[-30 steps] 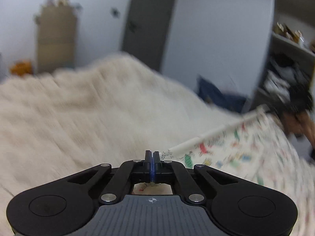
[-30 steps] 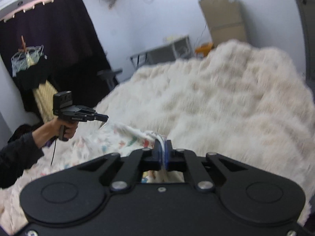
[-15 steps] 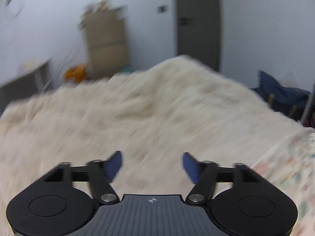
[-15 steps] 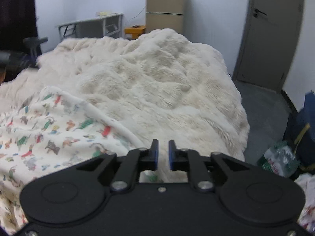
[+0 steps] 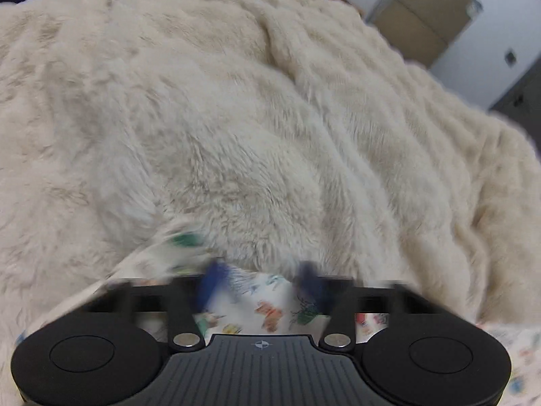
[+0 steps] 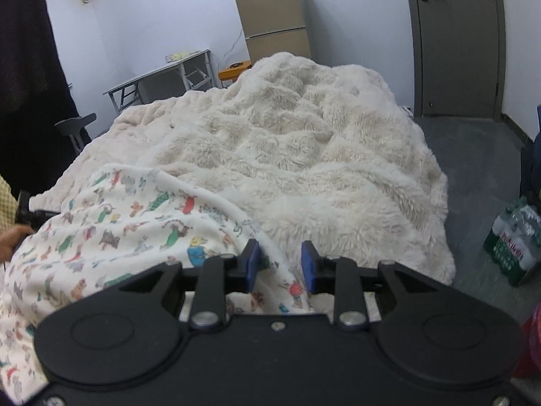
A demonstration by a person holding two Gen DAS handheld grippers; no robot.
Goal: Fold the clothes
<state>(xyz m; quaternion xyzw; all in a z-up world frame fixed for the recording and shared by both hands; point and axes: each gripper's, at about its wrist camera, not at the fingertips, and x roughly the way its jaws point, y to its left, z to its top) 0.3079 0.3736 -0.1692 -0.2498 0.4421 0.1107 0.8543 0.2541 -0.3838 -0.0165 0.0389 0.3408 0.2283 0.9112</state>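
Note:
A white garment (image 6: 135, 223) printed with small coloured animals lies on a cream fluffy blanket (image 6: 304, 155) that covers the bed. My right gripper (image 6: 280, 264) is over the garment's near right edge. Its jaws are opening, a fold of the hem runs between them, and the pads do not press on it. My left gripper (image 5: 262, 284) points steeply down at another edge of the garment (image 5: 267, 311) on the blanket (image 5: 236, 118). Its blue pads are blurred and still apart as the jaws close, with printed cloth between them. A hand (image 6: 10, 240) shows at the far left edge.
A tan fridge (image 6: 274, 20) and a grey folding desk (image 6: 162, 74) stand beyond the bed. At the right are a grey door (image 6: 456, 40) and, on the floor, a pack of water bottles (image 6: 514, 240). A grey chair (image 6: 76, 128) and a dark curtain are at the left.
Both grippers let go of the garment, which now lies on the blanket. The left gripper opened wide, swung down and rolled onto the garment's edge. The right one dipped and opened a little.

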